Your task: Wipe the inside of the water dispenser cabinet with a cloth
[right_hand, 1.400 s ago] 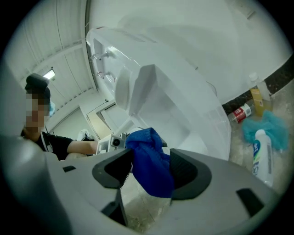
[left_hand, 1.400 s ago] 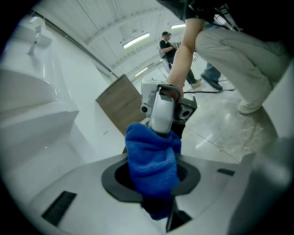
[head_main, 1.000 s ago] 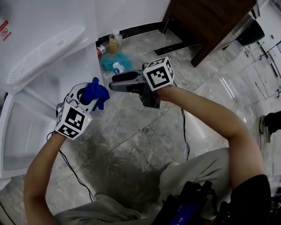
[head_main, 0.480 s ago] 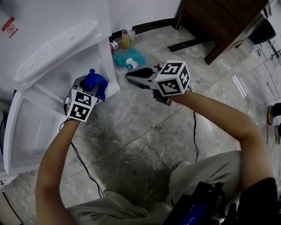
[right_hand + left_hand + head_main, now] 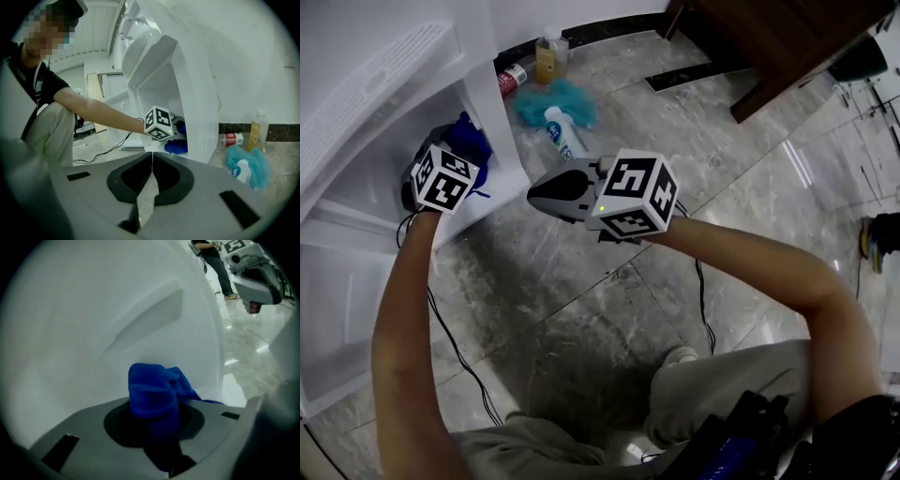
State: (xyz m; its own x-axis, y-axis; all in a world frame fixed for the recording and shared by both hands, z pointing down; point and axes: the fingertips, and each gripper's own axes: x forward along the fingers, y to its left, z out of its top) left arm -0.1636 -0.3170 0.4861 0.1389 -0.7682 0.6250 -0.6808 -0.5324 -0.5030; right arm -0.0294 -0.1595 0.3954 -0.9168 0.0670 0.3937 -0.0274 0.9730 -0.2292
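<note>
The white water dispenser cabinet (image 5: 490, 112) stands open at the left of the head view. My left gripper (image 5: 457, 145) reaches into its lower opening, shut on a bunched blue cloth (image 5: 471, 138). The left gripper view has the blue cloth (image 5: 153, 389) sticking out between the jaws of my left gripper (image 5: 157, 416), close to the white inner wall (image 5: 93, 324). My right gripper (image 5: 536, 195) hovers over the floor outside the cabinet, shut and empty. In the right gripper view, the closed tips of my right gripper (image 5: 152, 153) point at the left gripper's marker cube (image 5: 158, 123) and the cloth (image 5: 176, 146).
A teal fluffy cloth (image 5: 569, 96) with a white bottle (image 5: 562, 134) lies on the marble floor by the cabinet's corner. A red can (image 5: 512, 79) and a yellow bottle (image 5: 548, 54) stand at the wall. Dark wooden furniture (image 5: 769, 47) is at the upper right. Cables (image 5: 450, 347) trail across the floor.
My left gripper has carried the blue cloth away from me and down, from in front of the cabinet into its opening. The right gripper has sunk a little and rolled.
</note>
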